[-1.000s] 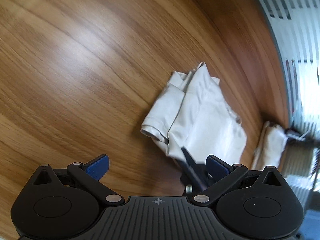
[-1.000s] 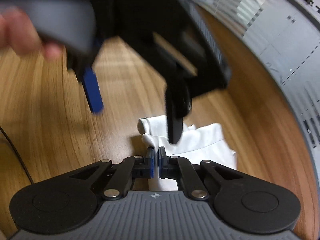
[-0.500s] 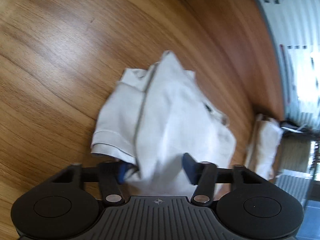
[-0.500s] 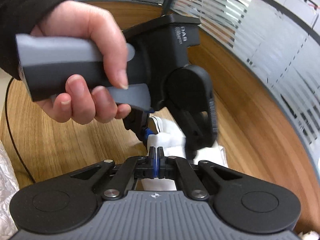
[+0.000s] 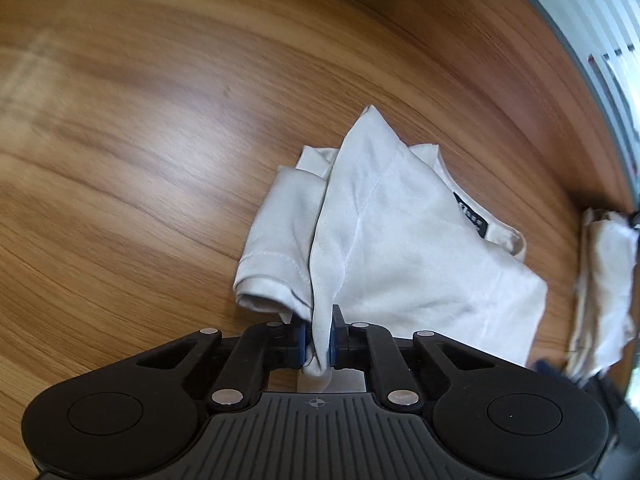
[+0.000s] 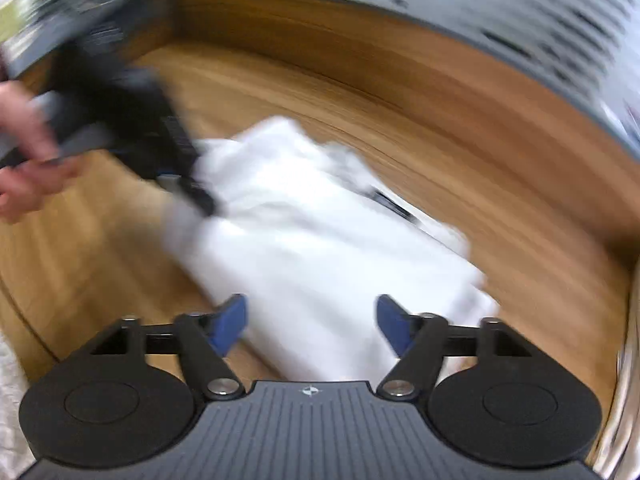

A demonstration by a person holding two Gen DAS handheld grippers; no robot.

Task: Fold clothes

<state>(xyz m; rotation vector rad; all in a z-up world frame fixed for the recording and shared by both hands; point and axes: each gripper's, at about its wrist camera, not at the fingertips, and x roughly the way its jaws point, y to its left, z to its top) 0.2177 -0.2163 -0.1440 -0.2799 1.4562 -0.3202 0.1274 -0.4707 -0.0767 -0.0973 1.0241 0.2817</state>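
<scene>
A white T-shirt [image 5: 404, 240] lies partly folded on the wooden table, its black neck label [image 5: 472, 216] showing. My left gripper [image 5: 319, 340] is closing, its blue pads pinching a bunched fold of the shirt that rises in a ridge toward them. In the blurred right wrist view the same white T-shirt [image 6: 316, 248] lies below my right gripper [image 6: 312, 324], whose jaws are opening wide above the cloth, the pads not pressing on it. A hand [image 6: 24, 160] holds the left gripper at the shirt's left edge there.
A second pale cloth [image 5: 604, 288] lies crumpled at the table's right edge, close to a wall of striped panels [image 5: 592, 32]. Bare wooden tabletop [image 5: 140, 140] spreads out to the left of the shirt.
My left gripper went from wide open to pinched on a fold of the shirt. My right gripper, shut before, has let go, opened wide and swung sideways over the shirt.
</scene>
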